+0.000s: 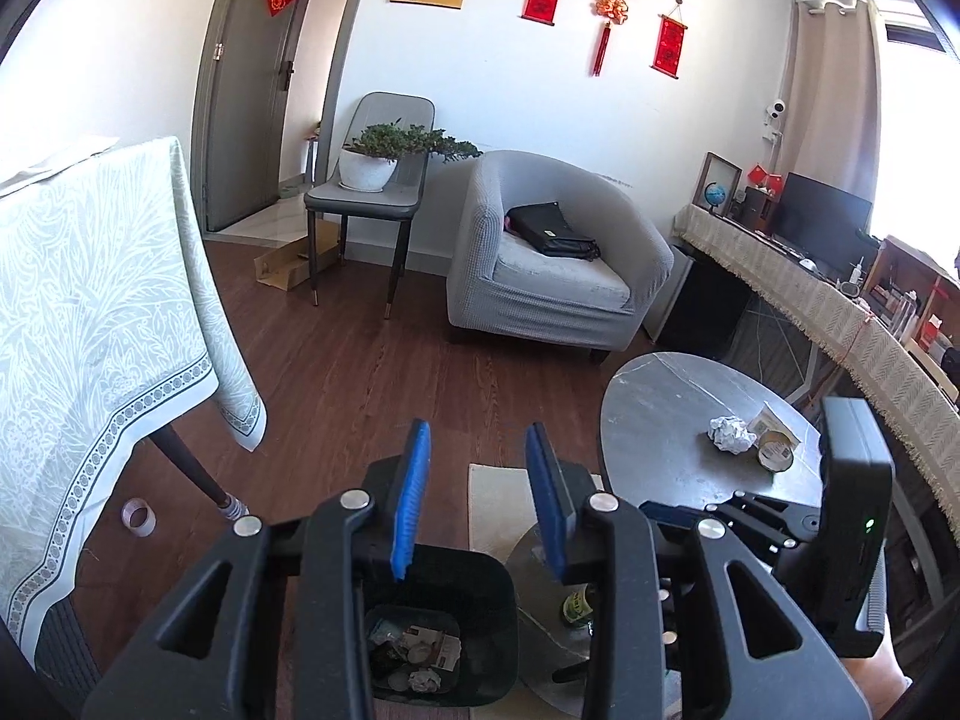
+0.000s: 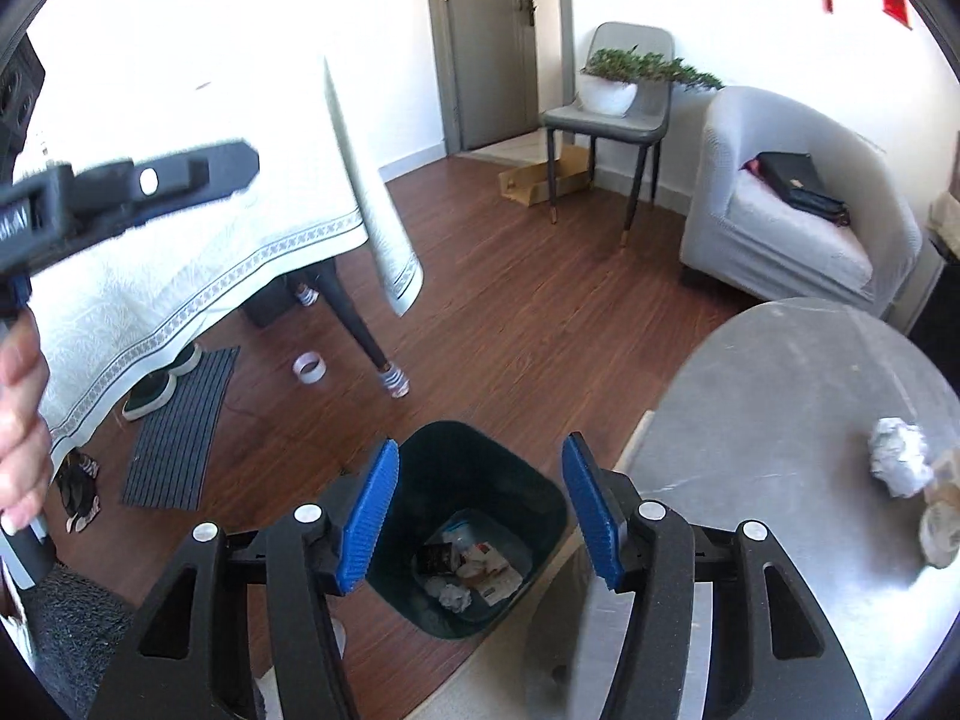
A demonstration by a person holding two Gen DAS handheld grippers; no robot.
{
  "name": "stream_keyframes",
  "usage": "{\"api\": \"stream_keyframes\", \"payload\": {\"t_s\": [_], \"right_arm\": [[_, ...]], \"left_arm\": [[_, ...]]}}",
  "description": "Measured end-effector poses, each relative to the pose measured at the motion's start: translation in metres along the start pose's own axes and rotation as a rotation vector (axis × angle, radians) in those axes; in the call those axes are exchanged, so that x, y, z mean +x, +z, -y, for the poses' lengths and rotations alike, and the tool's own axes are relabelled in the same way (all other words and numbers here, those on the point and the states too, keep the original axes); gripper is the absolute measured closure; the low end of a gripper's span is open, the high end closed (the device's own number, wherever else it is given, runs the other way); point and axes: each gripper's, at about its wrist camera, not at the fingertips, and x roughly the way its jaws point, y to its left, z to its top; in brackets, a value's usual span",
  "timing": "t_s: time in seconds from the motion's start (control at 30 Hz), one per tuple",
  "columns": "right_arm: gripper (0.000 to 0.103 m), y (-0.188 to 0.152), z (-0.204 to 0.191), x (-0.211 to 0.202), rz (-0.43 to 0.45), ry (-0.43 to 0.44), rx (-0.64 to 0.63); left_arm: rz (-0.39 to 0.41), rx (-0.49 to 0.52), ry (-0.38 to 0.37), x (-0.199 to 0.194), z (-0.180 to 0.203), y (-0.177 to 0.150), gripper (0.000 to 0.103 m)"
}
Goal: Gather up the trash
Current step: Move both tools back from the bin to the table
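Both the left gripper (image 1: 477,495) and the right gripper (image 2: 480,510) are held released above the black trash bin (image 2: 480,480); a crumpled paper ball (image 2: 900,462) is left on the round worktop (image 2: 780,390).

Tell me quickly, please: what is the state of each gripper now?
Left gripper: jaws open, holding nothing, above the trash bin.
Right gripper: jaws open, holding nothing, also above the bin.
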Motion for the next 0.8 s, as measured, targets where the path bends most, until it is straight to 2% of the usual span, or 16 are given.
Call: {"api": "stream_keyframes", "payload": {"t_s": [0.2, 0.43, 0.63, 0.7, 0.8], "right_arm": [[0.046, -0.003, 0.035, -0.041, 0.07, -0.09, 0.016], [0.046, -0.016, 0.081, -0.067, 0.079, -0.231, 0.041], [0.046, -0.017, 0.124, -0.085, 0.059, -0.364, 0.053], [0.046, -0.017, 0.14, -0.085, 0.023, -0.418, 0.052], [0.048, -0.019, 0.163, -0.084, -0.016, -0.452, 0.065]], "left_arm": [[-0.027, 0.05, -0.037, 0.016, 0.033, -0.006, 0.063], [-0.061, 0.103, -0.089, 0.042, 0.073, -0.014, 0.058], [-0.102, 0.108, -0.152, 0.072, 0.104, -0.015, 0.057], [-0.111, 0.111, -0.169, 0.08, 0.113, -0.016, 0.056], [-0.139, 0.11, -0.212, 0.095, 0.128, -0.021, 0.056]]}}
